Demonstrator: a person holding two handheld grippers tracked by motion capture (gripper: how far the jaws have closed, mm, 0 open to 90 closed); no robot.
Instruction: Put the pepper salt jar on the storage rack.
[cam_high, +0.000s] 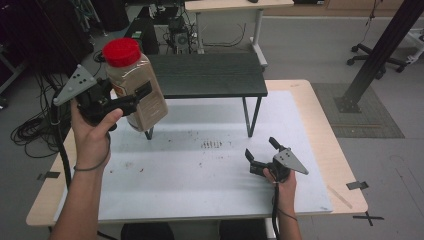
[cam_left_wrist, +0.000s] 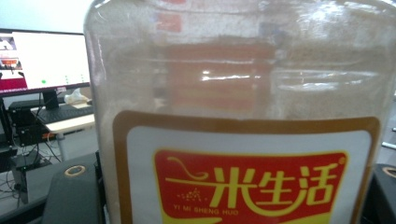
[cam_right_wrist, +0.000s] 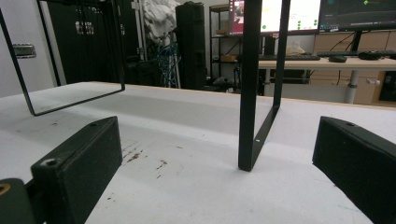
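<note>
With the left gripper (cam_high: 131, 97) clamping the red-capped jar (cam_high: 137, 90) aloft, keep it upright; the right gripper (cam_high: 265, 152) rests with jaws spread on the worktop (cam_high: 200, 185).

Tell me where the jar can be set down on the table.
The white mat is bare between the left hand and the right gripper, and the shelf top is bare too. Under the shelf is cramped by its legs. The jar hangs clamped in the left gripper.

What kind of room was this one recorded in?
Probably a lab or office workspace: desks with lit monitors, an office chair, loose cables on the floor, and a black frame post by the table.
</note>
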